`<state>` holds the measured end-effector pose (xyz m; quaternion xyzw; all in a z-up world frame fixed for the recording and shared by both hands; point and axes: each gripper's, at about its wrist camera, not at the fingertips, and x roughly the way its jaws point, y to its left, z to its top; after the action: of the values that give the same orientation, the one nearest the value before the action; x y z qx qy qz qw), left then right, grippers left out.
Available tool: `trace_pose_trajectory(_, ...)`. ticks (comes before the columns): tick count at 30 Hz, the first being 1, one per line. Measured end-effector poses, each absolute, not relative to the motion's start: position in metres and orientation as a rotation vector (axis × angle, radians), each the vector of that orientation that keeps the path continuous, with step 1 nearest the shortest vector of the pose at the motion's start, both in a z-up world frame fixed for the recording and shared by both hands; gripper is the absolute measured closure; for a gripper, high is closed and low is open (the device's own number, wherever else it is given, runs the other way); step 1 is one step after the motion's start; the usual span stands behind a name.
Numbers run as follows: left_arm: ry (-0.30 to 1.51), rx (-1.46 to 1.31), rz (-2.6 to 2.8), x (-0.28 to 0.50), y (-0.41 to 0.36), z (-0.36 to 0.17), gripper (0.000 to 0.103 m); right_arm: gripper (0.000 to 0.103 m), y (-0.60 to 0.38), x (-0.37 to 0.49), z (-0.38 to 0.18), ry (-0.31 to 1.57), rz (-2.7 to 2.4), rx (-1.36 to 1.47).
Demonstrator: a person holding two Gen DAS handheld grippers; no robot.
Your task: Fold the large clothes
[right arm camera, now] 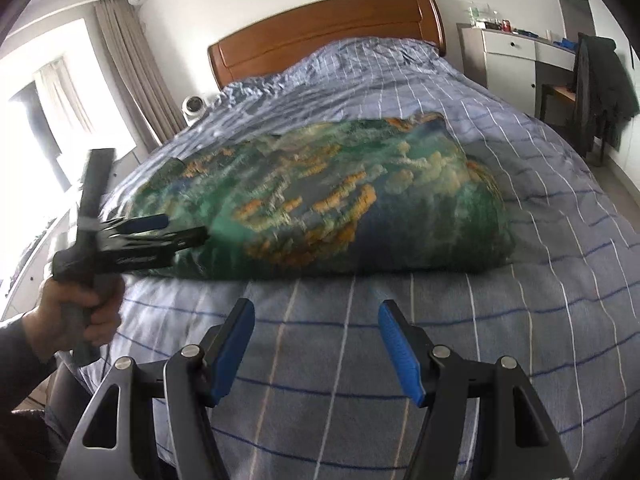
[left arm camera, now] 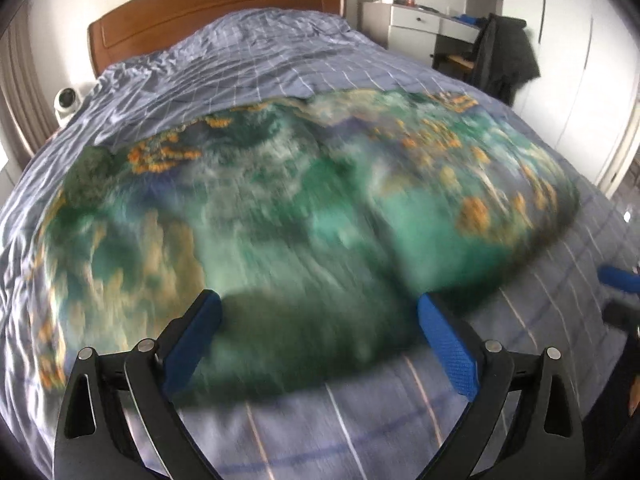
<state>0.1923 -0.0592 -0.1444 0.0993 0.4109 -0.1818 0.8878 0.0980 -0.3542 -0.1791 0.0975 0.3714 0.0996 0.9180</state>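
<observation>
The green printed garment [left arm camera: 280,208] lies ahead of your left gripper [left arm camera: 320,312], jaws spread wide, empty; your right gripper [right arm camera: 316,320] gapes over the bedspread [right arm camera: 500,320].

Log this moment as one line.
left gripper: open, above green patterned cloth | right gripper: open, empty, above bedcover

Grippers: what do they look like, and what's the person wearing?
Both grippers, left and right, have black linkage arms with silver pivot pins and blue textured pads on the fingers. The left's grey handle sits in a hand with a dark sleeve.
</observation>
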Motion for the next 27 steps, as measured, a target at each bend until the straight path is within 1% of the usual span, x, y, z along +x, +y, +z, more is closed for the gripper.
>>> trace_pose_trajectory(4, 0.827, 0.347, -0.366, 0.169, -0.073, -0.156, 0.004, 0.037, -0.357, 0.097, -0.182, 0.776, 0.183, 0.225)
trace_pose_trajectory(6, 0.831, 0.374, -0.383, 0.158, -0.078, -0.159, 0.004, 0.037, -0.356, 0.096, -0.181, 0.769, 0.183, 0.229)
trace_pose_trajectory(12, 0.895, 0.311, -0.428, 0.137, -0.080, -0.168, 0.004, 0.037, -0.349, 0.089, -0.183, 0.761, 0.194, 0.197)
trace_pose_trajectory(18, 0.939, 0.286, -0.407, 0.135, -0.074, -0.179, 0.004, 0.037, -0.360, 0.085, -0.195, 0.787, 0.160, 0.225)
trace_pose_trajectory(27, 0.920, 0.215, -0.408, 0.135, -0.060, -0.169, 0.004, 0.037, -0.372, 0.086, -0.208, 0.820, 0.105, 0.255)
